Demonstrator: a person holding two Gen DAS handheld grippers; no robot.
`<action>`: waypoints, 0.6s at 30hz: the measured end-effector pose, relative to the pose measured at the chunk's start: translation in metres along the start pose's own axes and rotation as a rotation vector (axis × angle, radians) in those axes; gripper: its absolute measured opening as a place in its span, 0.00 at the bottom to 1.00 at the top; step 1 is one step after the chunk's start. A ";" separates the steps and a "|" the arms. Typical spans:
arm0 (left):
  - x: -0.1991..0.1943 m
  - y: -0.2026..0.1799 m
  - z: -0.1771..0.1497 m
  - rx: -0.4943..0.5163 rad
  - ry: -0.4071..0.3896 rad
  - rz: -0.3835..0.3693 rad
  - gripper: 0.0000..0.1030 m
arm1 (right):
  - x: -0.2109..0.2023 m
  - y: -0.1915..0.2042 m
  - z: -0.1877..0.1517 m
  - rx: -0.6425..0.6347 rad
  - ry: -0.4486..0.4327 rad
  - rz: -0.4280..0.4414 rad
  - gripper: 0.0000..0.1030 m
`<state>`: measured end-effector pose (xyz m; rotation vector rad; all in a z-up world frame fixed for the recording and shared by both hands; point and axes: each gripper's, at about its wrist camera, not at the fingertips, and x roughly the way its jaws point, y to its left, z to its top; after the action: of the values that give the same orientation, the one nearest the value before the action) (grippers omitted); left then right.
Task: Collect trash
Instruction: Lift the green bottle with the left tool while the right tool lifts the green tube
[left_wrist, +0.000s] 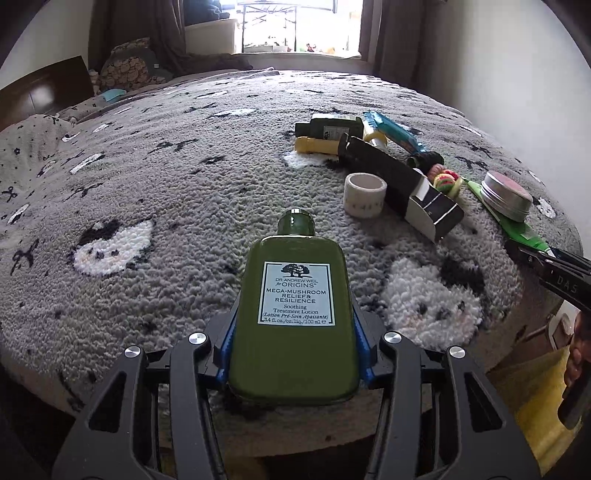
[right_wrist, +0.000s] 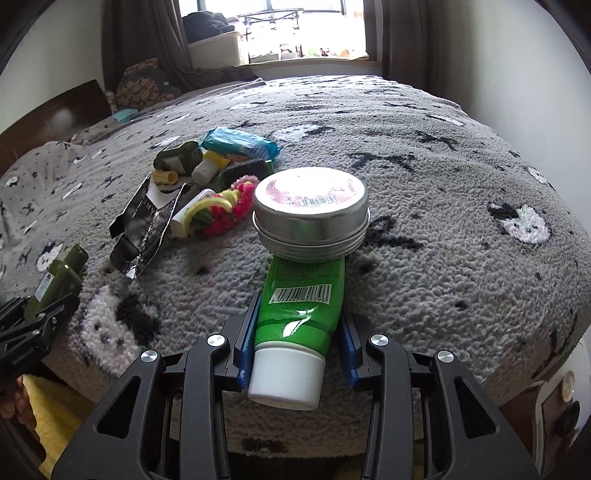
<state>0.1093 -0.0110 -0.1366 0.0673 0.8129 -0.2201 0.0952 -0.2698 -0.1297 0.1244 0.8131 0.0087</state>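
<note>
— Nearest the lens: flat olive-green lotion bottle with a white label (left_wrist: 295, 317), clamped at its lower half between the blue pads of the left gripper (left_wrist: 295, 354), cap pointing away over the grey tufted bedspread (left_wrist: 166, 206).

— And on the other side?

— Glossy green squeeze tube with a white cap (right_wrist: 301, 314), cap end toward the camera, pinched by the right gripper (right_wrist: 295, 350); jaws closed on its shoulder. Far end pinned under a round silver metal tin with a pinkish lid (right_wrist: 310, 214).

— Beyond the tin?

— Left of it, knitted pink-and-yellow hair ties (right_wrist: 225, 206) and a torn black-and-white carton (right_wrist: 144, 225); behind those, a blue snack wrapper (right_wrist: 240, 146) and small yellow-capped containers. Roll of white tape (left_wrist: 365, 194) just left of the carton, seen from the left wrist.

— Likely trouble?

— Pulling or lifting the tube probably tips or rolls the tin off toward the bed edge. Slick tube, soft body: could squeeze out of the pads. Smooth bottle held low, so possible pivoting in the grip.
</note>
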 end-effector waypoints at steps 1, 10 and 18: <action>-0.002 -0.001 -0.001 -0.001 0.000 -0.002 0.46 | -0.002 0.000 0.001 0.004 -0.001 0.012 0.37; -0.022 -0.009 0.002 -0.003 -0.028 -0.020 0.46 | -0.026 0.008 0.039 -0.015 -0.053 0.026 0.36; -0.036 -0.013 0.016 0.011 -0.064 -0.033 0.46 | -0.030 0.012 0.047 0.019 -0.042 0.142 0.36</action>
<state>0.0939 -0.0203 -0.0986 0.0571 0.7495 -0.2562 0.1092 -0.2645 -0.0752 0.1998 0.7614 0.1318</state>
